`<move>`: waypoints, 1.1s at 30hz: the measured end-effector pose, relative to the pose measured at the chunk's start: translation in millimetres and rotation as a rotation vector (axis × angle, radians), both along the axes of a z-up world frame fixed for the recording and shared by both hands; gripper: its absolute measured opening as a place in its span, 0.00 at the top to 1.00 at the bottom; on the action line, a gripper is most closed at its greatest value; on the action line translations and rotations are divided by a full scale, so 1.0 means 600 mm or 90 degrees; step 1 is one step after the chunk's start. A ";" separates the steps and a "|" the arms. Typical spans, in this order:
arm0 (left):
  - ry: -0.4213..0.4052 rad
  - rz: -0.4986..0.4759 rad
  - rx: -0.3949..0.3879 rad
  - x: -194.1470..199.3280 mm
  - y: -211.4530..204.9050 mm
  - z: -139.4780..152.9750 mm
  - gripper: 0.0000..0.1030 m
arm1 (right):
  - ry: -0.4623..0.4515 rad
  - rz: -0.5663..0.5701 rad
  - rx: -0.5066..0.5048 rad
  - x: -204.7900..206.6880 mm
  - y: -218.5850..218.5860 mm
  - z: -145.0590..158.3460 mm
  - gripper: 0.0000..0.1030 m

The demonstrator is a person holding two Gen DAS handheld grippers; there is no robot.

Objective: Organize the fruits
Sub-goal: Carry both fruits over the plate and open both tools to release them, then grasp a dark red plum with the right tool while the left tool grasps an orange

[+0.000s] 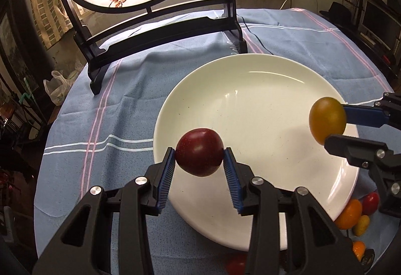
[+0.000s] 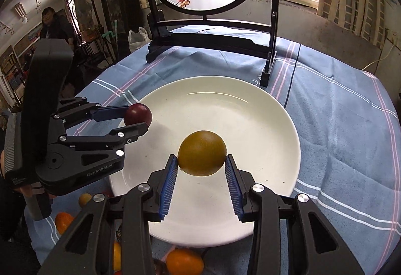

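A white plate (image 1: pixel 263 89) lies on the blue striped cloth and holds no fruit; it also shows in the right wrist view (image 2: pixel 190 101). My left gripper (image 1: pixel 199 158) is shut on a dark red fruit (image 1: pixel 199 154) and holds it above the plate's left rim; both show in the right wrist view, the gripper (image 2: pixel 136 119) and the fruit (image 2: pixel 138 114). My right gripper (image 2: pixel 202 159) is shut on a yellow-brown fruit (image 2: pixel 202 152) above the plate; the left wrist view shows this gripper (image 1: pixel 332 124) and its fruit (image 1: pixel 327 122) at the plate's right side.
Small loose orange, yellow and red fruits lie on the cloth by the plate's near edge (image 1: pixel 349 213) (image 2: pixel 184 262). A round painted screen on a black stand (image 2: pixel 208 44) stands at the back. A black cable (image 1: pixel 258 39) runs behind the plate. A person (image 2: pixel 51 24) stands far left.
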State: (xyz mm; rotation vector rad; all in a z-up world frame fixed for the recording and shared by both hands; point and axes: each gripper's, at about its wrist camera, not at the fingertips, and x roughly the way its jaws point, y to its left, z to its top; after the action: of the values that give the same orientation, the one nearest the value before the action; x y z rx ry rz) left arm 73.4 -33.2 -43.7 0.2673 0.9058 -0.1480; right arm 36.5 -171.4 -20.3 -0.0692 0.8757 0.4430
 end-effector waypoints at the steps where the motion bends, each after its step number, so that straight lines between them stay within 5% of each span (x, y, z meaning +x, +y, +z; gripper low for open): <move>1: 0.001 0.000 0.000 0.001 0.000 -0.003 0.60 | 0.001 0.002 0.004 0.001 0.000 0.000 0.59; 4: -0.011 0.001 0.003 0.000 0.000 0.001 0.41 | -0.010 -0.019 0.015 0.001 -0.010 0.008 0.50; 11: -0.027 -0.019 -0.015 -0.045 0.022 0.029 0.38 | -0.021 -0.004 0.027 -0.055 -0.029 0.031 0.49; 15: -0.057 -0.047 -0.026 -0.109 0.053 0.050 0.23 | -0.025 0.063 0.031 -0.141 -0.015 0.039 0.48; 20: -0.061 -0.074 -0.021 -0.187 0.094 0.055 0.17 | -0.015 0.180 0.026 -0.256 0.040 0.028 0.48; 26: -0.046 -0.059 -0.002 -0.248 0.144 0.040 0.17 | -0.021 0.299 -0.079 -0.328 0.150 -0.005 0.48; 33: -0.024 -0.064 0.009 -0.303 0.196 0.021 0.17 | -0.020 0.361 -0.216 -0.314 0.232 -0.040 0.48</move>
State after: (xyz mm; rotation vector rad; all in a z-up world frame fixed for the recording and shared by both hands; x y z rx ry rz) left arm -108.5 84.2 -31.3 0.3281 0.8559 -0.2281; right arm -152.2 -32.5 -44.1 -0.6466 0.8881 0.8143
